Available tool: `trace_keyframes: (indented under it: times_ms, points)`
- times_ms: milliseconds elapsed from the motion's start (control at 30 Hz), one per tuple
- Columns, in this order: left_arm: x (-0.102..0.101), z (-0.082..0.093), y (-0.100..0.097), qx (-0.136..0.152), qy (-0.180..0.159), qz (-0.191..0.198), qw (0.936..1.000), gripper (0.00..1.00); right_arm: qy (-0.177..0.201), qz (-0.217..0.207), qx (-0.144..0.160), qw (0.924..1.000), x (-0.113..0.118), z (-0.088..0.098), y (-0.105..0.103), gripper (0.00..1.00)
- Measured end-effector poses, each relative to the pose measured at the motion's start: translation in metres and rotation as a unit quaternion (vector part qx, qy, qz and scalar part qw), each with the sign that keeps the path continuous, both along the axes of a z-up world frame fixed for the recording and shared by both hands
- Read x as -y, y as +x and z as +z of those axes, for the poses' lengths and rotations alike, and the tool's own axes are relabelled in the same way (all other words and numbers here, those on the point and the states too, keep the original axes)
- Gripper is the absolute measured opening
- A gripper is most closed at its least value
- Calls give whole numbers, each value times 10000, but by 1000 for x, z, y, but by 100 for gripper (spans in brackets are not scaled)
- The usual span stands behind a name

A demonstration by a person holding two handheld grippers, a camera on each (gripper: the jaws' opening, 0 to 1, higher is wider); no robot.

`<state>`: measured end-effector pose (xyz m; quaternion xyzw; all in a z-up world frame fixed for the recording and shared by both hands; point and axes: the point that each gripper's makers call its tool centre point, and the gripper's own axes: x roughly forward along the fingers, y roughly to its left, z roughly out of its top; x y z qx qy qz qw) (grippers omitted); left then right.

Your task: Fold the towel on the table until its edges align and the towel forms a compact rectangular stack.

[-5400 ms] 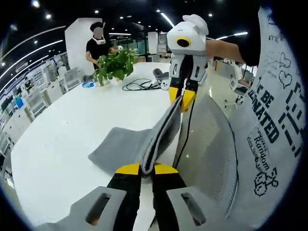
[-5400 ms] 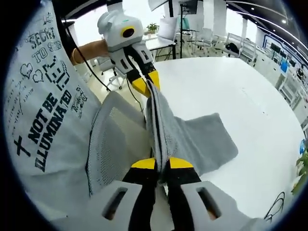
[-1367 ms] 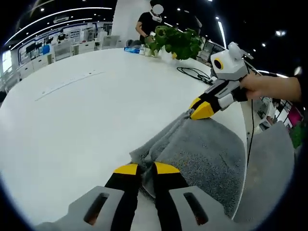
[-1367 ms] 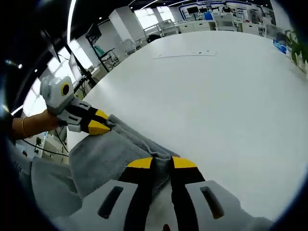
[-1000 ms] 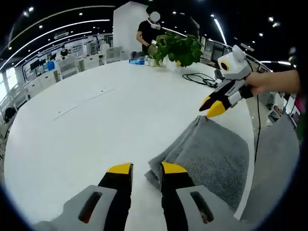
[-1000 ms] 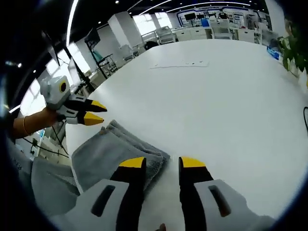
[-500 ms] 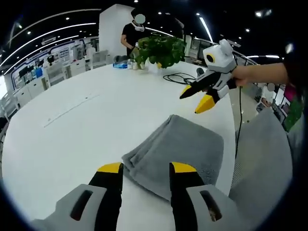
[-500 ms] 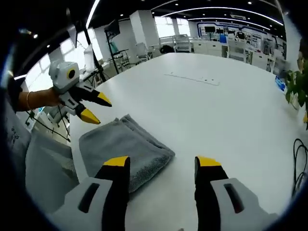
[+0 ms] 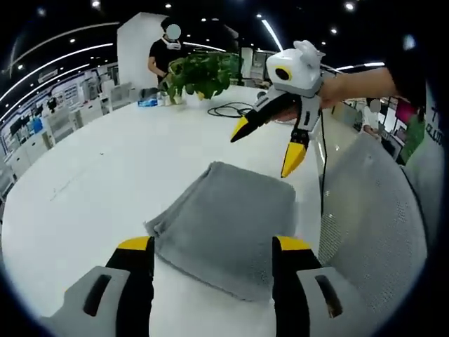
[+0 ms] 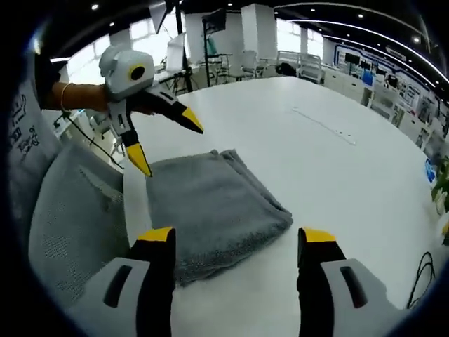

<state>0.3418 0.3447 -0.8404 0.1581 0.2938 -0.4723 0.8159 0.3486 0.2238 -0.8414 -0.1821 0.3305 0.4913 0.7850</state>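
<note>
In the left gripper view, the left gripper (image 9: 215,247) hangs just above the near edge of the grey towel (image 9: 228,228), its yellow-tipped jaws spread wide and holding nothing. The towel lies folded into a flat, roughly rectangular stack on the white table (image 9: 91,175), close to the table's edge on the right of this view. Beyond it the right gripper (image 9: 265,146) is held up in a person's hand (image 9: 330,90), jaws splayed and free of the cloth. A mesh chair back (image 9: 365,217) stands right beside that edge. Farther off are a potted plant (image 9: 200,74), a black cable (image 9: 228,110) and a standing person (image 9: 165,53); the tabletop to the left is bare.

In the right gripper view, the right gripper (image 10: 237,239) is likewise released, above the towel (image 10: 210,203), whose stacked layers show along its far side. The left gripper (image 10: 163,139) hovers over the towel's far corner by the table (image 10: 337,182) edge, with the chair (image 10: 77,210) alongside.
</note>
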Motion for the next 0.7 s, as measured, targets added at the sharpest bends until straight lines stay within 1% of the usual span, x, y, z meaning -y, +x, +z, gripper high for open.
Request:
trace_keyframes:
  times_ms: [167,267,300,433,500,567,700]
  points:
    - [2,-7,-12,-61,45,-78,9999,75,35,218,-104,9997,-7,-4,-18,81]
    - [1,-9,-16,30,61,-65,10000,77,-4,377,-163,9992,-11,-8,-30,81]
    - [2,-10,-18,31,67,-71,9999,77,4,403,-191,9990,-10,-11,-28,81]
    - [3,-16,-28,4,183,-207,9996,77,284,367,-362,9983,-15,-14,-35,80]
    - [4,-19,-31,21,213,-246,9995,77,284,358,-405,9981,-17,-16,-39,79]
    - [4,-22,-34,-34,219,-265,9994,77,262,381,-409,9981,-19,-16,-44,79]
    - [6,-29,-38,-152,257,-306,9991,75,213,407,-426,9980,-19,-20,-49,79]
